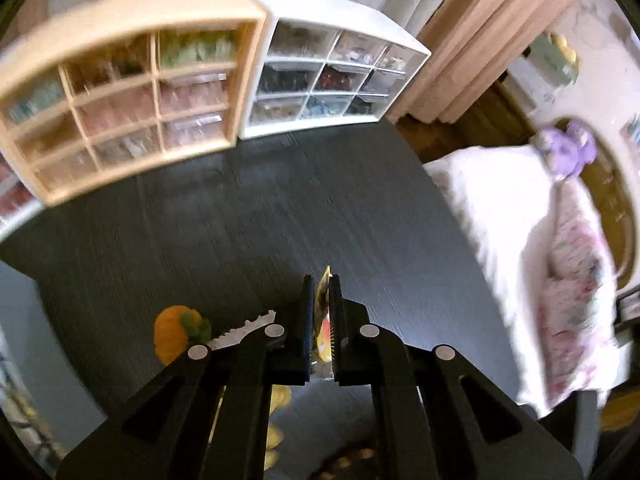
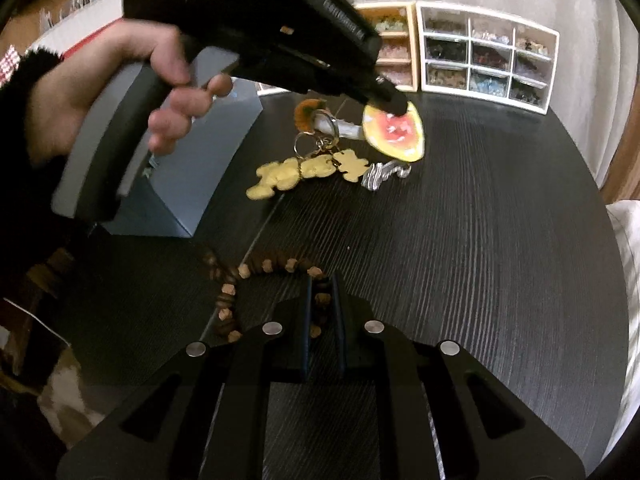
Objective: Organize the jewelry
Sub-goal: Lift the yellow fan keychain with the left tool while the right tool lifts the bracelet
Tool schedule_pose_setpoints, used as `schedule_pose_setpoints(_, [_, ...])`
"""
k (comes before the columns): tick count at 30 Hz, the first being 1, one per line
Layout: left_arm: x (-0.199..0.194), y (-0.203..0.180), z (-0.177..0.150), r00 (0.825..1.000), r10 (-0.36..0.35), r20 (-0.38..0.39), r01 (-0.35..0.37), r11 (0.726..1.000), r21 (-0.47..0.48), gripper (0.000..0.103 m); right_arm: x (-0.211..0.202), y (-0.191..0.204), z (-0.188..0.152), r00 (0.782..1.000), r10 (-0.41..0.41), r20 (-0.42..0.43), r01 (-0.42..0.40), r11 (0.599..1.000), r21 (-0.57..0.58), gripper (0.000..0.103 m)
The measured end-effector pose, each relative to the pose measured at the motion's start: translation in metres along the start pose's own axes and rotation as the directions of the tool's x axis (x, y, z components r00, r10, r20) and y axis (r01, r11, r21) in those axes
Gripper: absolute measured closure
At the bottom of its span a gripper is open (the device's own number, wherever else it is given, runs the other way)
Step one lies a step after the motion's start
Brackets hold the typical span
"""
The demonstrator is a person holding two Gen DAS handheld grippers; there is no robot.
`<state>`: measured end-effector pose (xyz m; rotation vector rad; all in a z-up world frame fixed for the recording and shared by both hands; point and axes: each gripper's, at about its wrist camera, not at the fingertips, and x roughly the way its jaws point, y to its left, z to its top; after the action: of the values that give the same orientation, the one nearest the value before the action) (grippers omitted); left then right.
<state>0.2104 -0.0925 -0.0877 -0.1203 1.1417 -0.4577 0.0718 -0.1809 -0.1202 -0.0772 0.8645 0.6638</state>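
My left gripper (image 1: 323, 280) is shut on a flat yellow-and-red fruit-slice charm (image 1: 323, 320), held edge-on above the dark table. From the right wrist view the left gripper (image 2: 394, 106) pinches the top of this charm (image 2: 396, 134). Gold bear keychains (image 2: 308, 170) and a silver charm (image 2: 384, 174) lie beside it. My right gripper (image 2: 323, 280) is shut on a brown wooden bead bracelet (image 2: 248, 276) lying on the table.
A tan drawer organizer (image 1: 132, 96) and a white drawer organizer (image 1: 320, 76) stand at the table's far edge. An orange pumpkin charm (image 1: 176, 332) and a white comb-like piece (image 1: 244, 330) lie left. A grey box (image 2: 192, 168) sits on the left. A bed (image 1: 520, 248) is right.
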Motion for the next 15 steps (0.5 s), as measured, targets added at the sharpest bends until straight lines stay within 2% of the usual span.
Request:
schedule_pose_setpoints(4, [-0.018,-0.007,-0.003,0.998,0.041,0.044,-0.042,0.998,0.035,0.095,-0.012,0.002,0.004,1.0,0.0,0.025,0.0,1.0,0.018,0.092])
schedule_pose_setpoints(6, [-0.029,-0.008,-0.004,0.997,0.051,0.065,-0.053,0.998,0.043,0.095,-0.018,0.003,0.009,0.999,0.025,0.038,-0.027,0.999,0.04,0.092])
schedule_pose_setpoints(10, [-0.062,-0.013,-0.007,0.984,0.099,0.149,-0.109,0.993,0.054,0.097,-0.029,0.002,0.019,0.995,0.08,0.061,-0.086,0.992,0.092,0.092])
schedule_pose_setpoints(15, [-0.101,-0.015,-0.016,0.963,0.154,0.221,-0.174,0.982,0.076,0.098,-0.046,0.01,0.031,0.992,0.079,0.1,-0.087,0.993,0.083,0.092])
